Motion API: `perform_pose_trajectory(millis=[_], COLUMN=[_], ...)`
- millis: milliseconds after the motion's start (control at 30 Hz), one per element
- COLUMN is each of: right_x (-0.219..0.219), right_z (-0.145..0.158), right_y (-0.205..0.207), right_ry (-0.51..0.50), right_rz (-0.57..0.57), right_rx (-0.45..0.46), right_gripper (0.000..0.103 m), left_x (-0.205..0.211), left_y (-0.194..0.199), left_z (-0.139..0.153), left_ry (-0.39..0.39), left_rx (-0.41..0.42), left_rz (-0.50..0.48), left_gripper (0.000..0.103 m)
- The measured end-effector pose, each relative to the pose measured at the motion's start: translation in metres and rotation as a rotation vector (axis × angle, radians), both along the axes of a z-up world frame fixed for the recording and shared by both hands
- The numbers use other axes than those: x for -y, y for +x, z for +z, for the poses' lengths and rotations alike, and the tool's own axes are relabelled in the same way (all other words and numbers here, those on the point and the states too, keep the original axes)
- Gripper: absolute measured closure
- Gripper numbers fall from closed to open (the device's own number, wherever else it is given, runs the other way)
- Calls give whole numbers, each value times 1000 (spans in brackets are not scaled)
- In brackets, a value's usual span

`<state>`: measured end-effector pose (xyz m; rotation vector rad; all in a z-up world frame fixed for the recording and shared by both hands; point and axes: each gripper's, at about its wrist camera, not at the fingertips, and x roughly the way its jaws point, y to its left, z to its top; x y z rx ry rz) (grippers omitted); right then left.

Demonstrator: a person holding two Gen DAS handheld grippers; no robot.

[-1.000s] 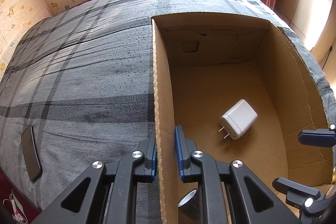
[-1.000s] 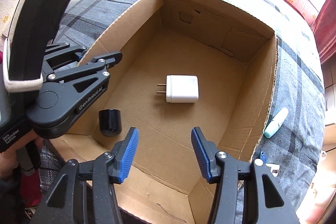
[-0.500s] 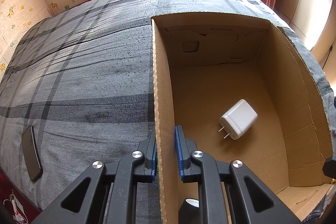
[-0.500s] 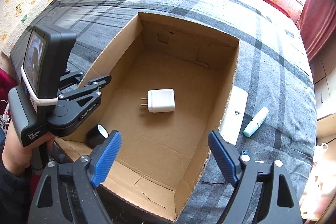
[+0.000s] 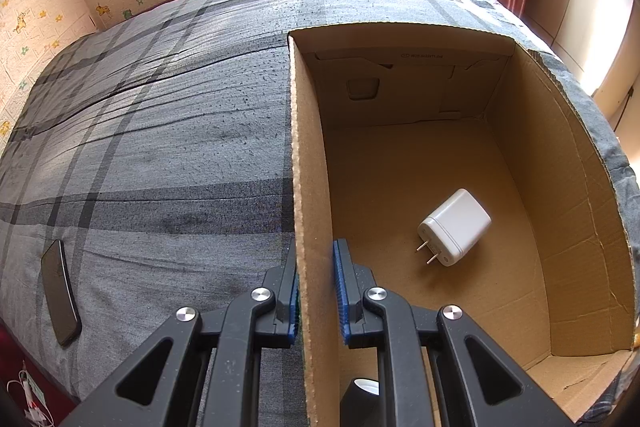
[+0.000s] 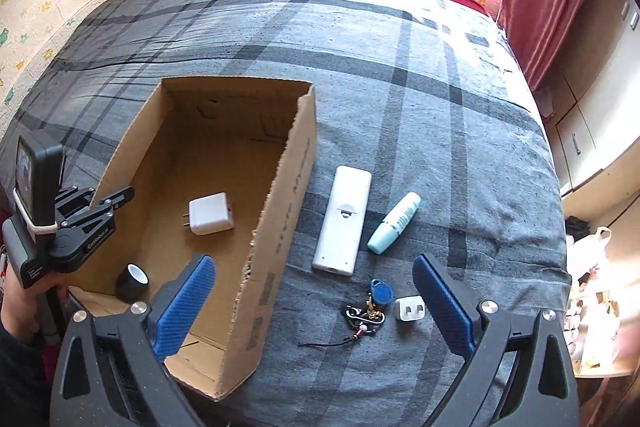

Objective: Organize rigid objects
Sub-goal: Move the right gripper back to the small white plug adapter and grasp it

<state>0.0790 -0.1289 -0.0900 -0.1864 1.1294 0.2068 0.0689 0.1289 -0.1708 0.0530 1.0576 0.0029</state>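
"GenRobot.AI" on the left gripper [image 6: 114,201]; box [image 5: 312,187] print illegible

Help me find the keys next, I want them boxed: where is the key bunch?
In the right wrist view the key bunch lies on the bed cover, right of the cardboard box, below the white remote and beside a small white plug.
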Motion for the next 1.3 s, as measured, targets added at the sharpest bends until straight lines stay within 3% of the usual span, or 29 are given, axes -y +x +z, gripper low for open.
perform_pose_trajectory(millis=[267,500,800,1000,1100,1133,1167,1300], right_x=[56,85,108,114,114,114,113,106], right_z=[-41,-89,-126,-141,-143,-143,-142,-138], right_y=[12,17,18,18,17,17,16,12], right_ry=[-92,-90,-57,1,22,40,46,28], right_rz=[-122,-194,-264,-271,-274,-267,-265,-255], right_rx=[-25,-111,-161,-194,-204,-207,-203,-189], right_gripper=[2,2,6,23,52,68,73,73], left_x=[1,1,4,6,7,7,7,7], left_y=[0,0,1,2,2,2,2,2], left_z=[0,0,1,2,2,2,2,2], left_ry=[3,7,17,19,20,21,21,18], left_rx=[-1,-3,-8,-9,-9,-9,-9,-9], left_rz=[0,0,2,3,3,3,3,4], left_gripper=[87,87,87,87,87,87,87,87])
